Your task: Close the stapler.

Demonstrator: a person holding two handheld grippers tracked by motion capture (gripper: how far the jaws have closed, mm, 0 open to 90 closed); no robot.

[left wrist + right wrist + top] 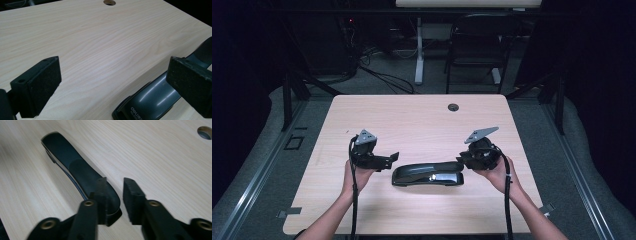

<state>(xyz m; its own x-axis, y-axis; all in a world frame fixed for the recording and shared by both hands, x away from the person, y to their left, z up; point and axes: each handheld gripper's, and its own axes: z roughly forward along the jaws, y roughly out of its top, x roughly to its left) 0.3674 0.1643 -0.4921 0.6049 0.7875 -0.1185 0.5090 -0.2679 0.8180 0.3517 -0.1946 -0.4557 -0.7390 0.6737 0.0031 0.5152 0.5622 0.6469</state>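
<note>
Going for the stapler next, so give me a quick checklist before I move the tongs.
1. Stapler lying flat on the table: ok.
2. Left tongs open wide, gripping nothing: ok.
3. Right tongs astride the stapler's end: not ok. They are slightly open and the end lies beside one jaw.
4. Table around the stapler free of obstacles: ok.
5. Height of the right tongs above the stapler: cannot tell.

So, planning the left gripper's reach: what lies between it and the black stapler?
Only bare table between left gripper and stapler, seen in the high view.
</note>
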